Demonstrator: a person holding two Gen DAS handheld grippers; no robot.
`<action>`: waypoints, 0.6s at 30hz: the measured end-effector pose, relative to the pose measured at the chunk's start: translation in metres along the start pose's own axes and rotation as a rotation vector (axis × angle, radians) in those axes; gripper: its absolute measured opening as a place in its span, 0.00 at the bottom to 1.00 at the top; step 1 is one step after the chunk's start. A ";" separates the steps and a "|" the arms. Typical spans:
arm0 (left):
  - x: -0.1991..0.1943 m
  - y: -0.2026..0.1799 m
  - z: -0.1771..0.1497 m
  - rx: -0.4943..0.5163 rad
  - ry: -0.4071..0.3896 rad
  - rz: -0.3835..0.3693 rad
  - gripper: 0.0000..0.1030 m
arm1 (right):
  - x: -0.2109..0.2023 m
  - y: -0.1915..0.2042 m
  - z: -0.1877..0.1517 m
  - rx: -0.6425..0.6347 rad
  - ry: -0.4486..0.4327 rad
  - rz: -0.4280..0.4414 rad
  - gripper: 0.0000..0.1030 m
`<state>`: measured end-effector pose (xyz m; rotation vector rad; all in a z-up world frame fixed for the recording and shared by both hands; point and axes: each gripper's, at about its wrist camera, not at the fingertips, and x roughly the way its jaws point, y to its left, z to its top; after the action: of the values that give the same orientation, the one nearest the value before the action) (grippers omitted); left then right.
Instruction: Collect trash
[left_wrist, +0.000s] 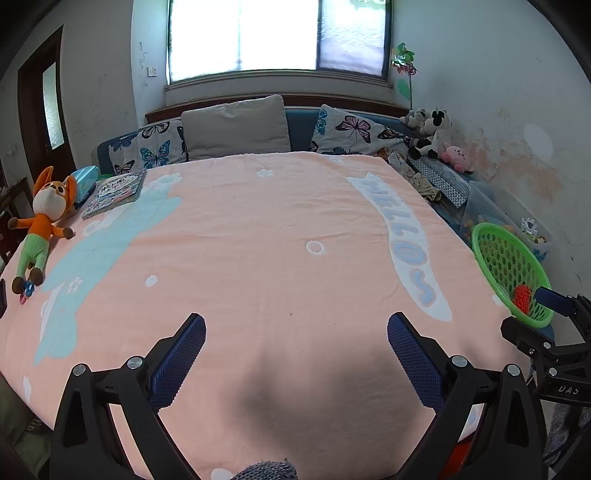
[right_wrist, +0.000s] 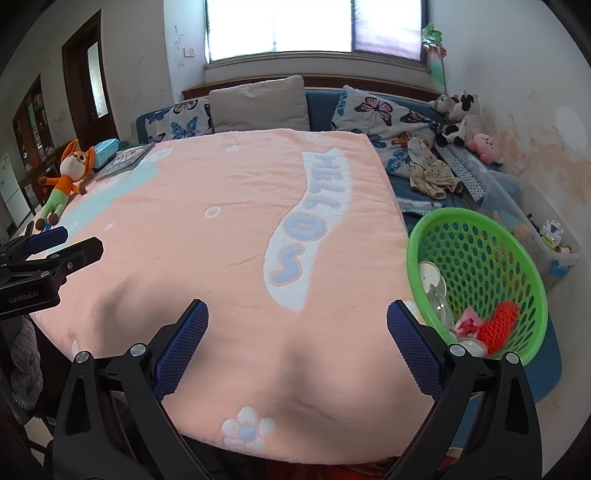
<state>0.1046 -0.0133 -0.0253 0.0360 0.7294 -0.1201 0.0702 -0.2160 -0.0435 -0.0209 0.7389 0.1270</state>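
right hand-held gripper (right_wrist: 297, 317) released, empty | green basket (right_wrist: 517, 236) with trash just right | left hand-held gripper (left_wrist: 295, 332) released

Bright window (left_wrist: 279, 37), stained white wall (left_wrist: 498, 110), dark door (left_wrist: 44, 107), pink-blanketed bed (left_wrist: 258, 240)

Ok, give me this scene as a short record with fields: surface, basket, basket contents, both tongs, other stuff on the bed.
surface: pink blanket reading HELLO
basket: green basket at the blanket's right edge
basket contents: orange-red mesh item, pink wrapper, clear plastic pieces
left tongs: open, empty
right tongs: open, empty
other: fox plush, book at far left
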 end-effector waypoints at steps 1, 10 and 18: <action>0.000 0.001 -0.001 -0.001 0.000 0.000 0.93 | 0.000 0.001 0.000 -0.001 0.000 0.001 0.94; -0.002 0.008 -0.005 -0.015 0.001 0.009 0.93 | 0.000 0.006 0.000 -0.012 -0.003 0.002 0.95; -0.005 0.015 -0.006 -0.031 -0.002 0.023 0.93 | 0.000 0.006 0.000 -0.008 -0.005 0.003 0.95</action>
<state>0.0985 0.0025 -0.0269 0.0149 0.7281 -0.0866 0.0692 -0.2099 -0.0431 -0.0274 0.7334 0.1325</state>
